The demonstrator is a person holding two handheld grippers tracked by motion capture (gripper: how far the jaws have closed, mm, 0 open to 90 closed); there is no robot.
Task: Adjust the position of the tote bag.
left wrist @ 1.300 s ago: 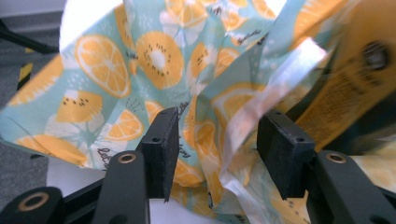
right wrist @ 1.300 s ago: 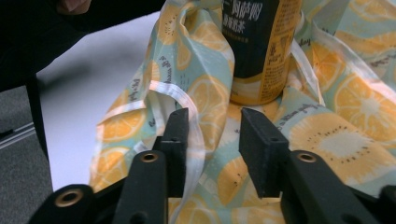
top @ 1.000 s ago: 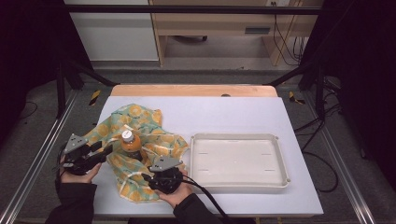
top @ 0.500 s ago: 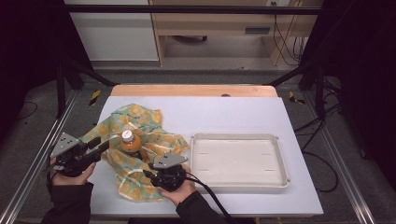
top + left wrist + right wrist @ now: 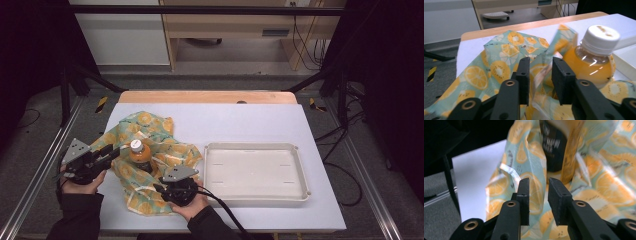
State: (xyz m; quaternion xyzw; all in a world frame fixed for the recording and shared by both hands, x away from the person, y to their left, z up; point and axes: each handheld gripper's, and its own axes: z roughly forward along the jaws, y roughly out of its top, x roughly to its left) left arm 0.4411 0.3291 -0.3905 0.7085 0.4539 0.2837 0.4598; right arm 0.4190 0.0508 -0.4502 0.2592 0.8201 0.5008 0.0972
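At the table's left edge, the left gripper (image 5: pixel 111 154) has a raised fold of the cloth (image 5: pixel 499 53) between its black jaws, which have just been closing; a gap shows on either side of the fold, so they are not yet clamped. That cloth is thin and crumpled, pale teal, printed with orange and kiwi slices. On it stands the bottle (image 5: pixel 140 156) of orange juice, rounded clear plastic with a white ribbed cap; its dark label carries writing too blurred to read. Nearer the front edge, the right gripper (image 5: pixel 162 189) has its jaws parted over the cloth, having just narrowed, nothing pinched. Rightmost lies the white rectangular tray (image 5: pixel 300 170), shallow and smooth.
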